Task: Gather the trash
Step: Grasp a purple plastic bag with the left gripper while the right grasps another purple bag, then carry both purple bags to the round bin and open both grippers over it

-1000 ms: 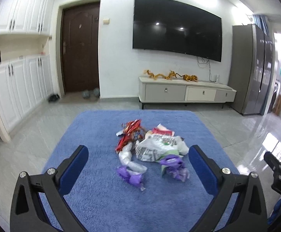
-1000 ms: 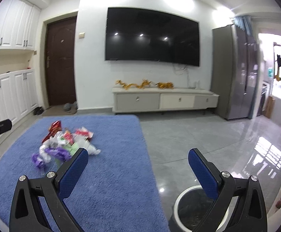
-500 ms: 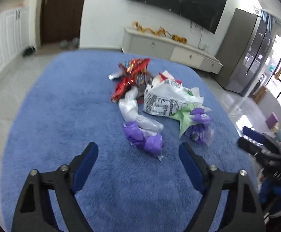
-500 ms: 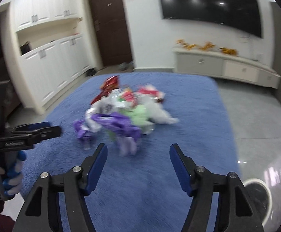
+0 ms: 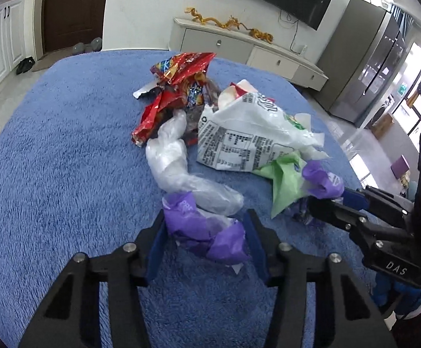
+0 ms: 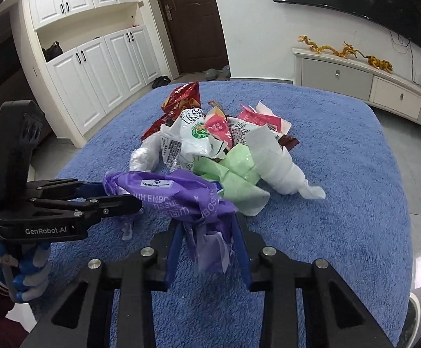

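Trash pile [image 5: 239, 133] on rug [image 5: 65, 159]: both claws closing round purple wrappers; right view alone shows gloved hand [image 6: 27, 272].

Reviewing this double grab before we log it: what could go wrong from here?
1. The left gripper is closing on a purple wrapper tangled with a clear plastic bag; lifting may drag the bag along.
2. The right gripper is closing on the loose tail of the purple tissue pack; thin film may slip or tear.

Blue shaggy rug [image 5: 65, 159]; purple wrapper [image 5: 204, 232]; red foil bag [image 5: 181, 69], upper centre; white bag [image 5: 248, 133], black print; pale green wrapper [image 5: 285, 179]; clear plastic [image 5: 172, 159].
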The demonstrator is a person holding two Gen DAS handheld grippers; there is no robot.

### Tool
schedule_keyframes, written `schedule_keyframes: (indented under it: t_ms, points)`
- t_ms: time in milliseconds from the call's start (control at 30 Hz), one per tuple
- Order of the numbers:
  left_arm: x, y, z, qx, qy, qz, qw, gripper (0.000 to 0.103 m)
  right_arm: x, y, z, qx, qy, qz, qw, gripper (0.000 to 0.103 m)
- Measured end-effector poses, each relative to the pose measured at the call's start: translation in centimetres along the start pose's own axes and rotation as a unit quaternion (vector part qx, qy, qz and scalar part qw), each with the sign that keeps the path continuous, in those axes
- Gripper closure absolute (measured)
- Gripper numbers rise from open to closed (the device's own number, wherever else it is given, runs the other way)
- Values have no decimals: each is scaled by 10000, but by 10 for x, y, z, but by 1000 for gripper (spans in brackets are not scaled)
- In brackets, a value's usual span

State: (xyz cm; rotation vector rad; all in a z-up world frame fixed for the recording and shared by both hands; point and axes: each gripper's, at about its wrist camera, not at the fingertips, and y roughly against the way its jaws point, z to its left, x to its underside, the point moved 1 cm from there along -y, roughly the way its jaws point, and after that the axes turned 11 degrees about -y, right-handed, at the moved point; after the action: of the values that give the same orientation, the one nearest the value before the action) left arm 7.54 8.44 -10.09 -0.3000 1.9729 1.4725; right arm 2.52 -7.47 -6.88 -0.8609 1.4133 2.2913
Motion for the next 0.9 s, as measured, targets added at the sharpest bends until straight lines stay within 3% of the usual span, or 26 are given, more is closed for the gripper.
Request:
schedule_keyframes:
  t_ms: [200,400,500,633,833,900]
  points:
    - [13,28,-7,-35,86,-210,9997,56,15,22,-1,-241,-57,-145,9996,74]
    - [-5,52,-45,149,-304,-459,9984,56,20,72,-19,-137,-293,-755,9966,75]
    - [-28,49,-85,478,-709,-507,9950,56,23,111,-49,216,-572,-1183,9911,75]
    - [-58,31,-162,1108,-1296,-492,9841,56,42,169,-120,908,-1215,-1678,9741,75]
    - [-91,-31,-296,1954,-2067,-89,9586,56,102,202,-245,1974,-2401,-1603,9368,74]
    - [-96,-53,-331,2111,-2194,93,9525,55,118,200,-274,2096,-2713,-1504,9273,74]
